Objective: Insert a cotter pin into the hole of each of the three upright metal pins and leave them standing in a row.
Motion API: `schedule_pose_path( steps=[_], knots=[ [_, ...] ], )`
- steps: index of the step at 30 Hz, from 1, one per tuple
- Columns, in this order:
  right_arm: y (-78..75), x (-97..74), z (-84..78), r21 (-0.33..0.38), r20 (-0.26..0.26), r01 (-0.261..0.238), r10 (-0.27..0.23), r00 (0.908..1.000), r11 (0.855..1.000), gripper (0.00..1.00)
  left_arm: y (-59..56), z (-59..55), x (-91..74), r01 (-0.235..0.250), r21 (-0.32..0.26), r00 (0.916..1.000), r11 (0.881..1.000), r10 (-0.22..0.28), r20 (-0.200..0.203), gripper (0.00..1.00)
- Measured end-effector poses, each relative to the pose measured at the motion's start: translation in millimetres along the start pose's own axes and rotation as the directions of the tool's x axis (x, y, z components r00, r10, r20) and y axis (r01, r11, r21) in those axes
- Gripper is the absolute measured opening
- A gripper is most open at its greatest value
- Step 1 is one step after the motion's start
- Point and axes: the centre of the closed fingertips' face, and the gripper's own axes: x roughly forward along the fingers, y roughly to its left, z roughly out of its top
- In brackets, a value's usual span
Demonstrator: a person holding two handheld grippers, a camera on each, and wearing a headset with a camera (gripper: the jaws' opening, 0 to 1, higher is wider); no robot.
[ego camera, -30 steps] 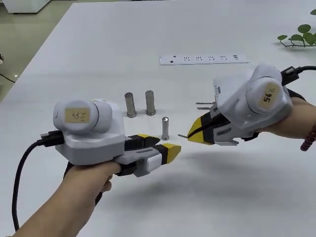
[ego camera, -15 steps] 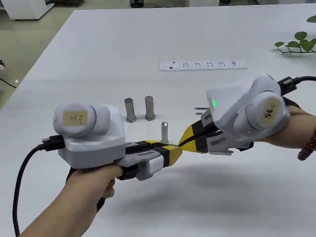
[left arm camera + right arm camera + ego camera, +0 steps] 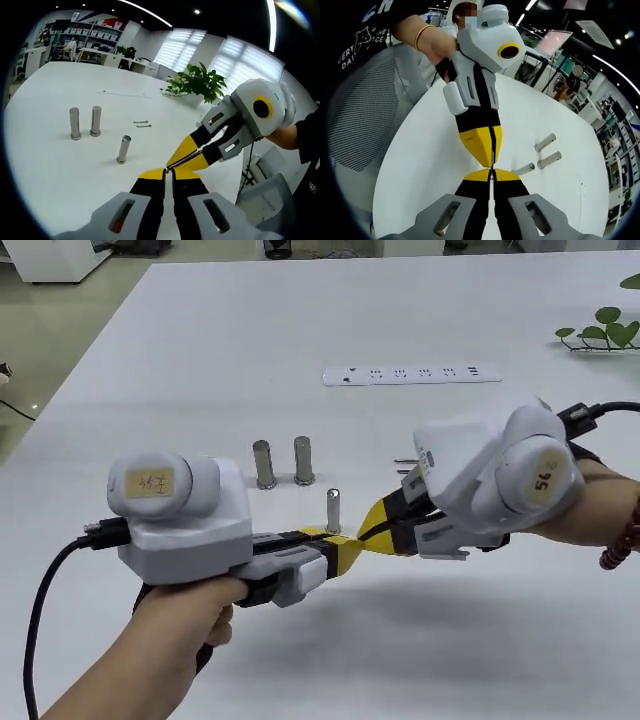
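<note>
The right gripper [image 3: 372, 530] has its jaws closed on a cotter pin [image 3: 186, 157], and the left gripper [image 3: 345, 545] meets it tip to tip, its jaws pressed together on the pin's free end. They are held above the white bench [image 3: 200, 360], just in front of the nearest metal pin [image 3: 333, 510]. This one stands upright and bare, with the two other metal pins [image 3: 263, 463] side by side behind it and spare cotter pins [image 3: 408, 466] lying to their right.

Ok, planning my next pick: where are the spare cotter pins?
Head view: spare cotter pins lie on the table right of the rear metal pins, behind the right gripper.
</note>
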Motion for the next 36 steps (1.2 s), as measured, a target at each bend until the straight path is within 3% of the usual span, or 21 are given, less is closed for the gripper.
schedule_pose_path(
  steps=[3,12,25,36],
  knots=[
    [1.0,-0.2,-0.2,-0.003,-0.004,-0.005,0.005,1.0000,1.000,0.00,0.6,0.2,0.2,0.009,-0.046,0.9999,0.999,-0.008,0.007,0.00],
    [2.9,-1.2,1.4,-0.001,0.002,-0.006,0.006,1.0000,1.000,0.00,-1.7,-0.4,-0.7,0.024,-0.051,0.9996,0.998,-0.023,0.013,0.00],
    [7.8,-1.5,1.8,0.056,0.018,-0.014,0.013,0.9998,0.998,0.00,-5.2,-3.0,-2.5,0.049,0.119,0.9988,0.992,-0.049,0.000,0.00],
    [10.3,-1.7,-3.0,0.114,0.026,-0.016,0.013,0.9996,0.993,0.00,-7.6,-5.6,-2.1,0.062,0.198,0.9981,0.978,-0.061,-0.010,0.00]
  ],
)
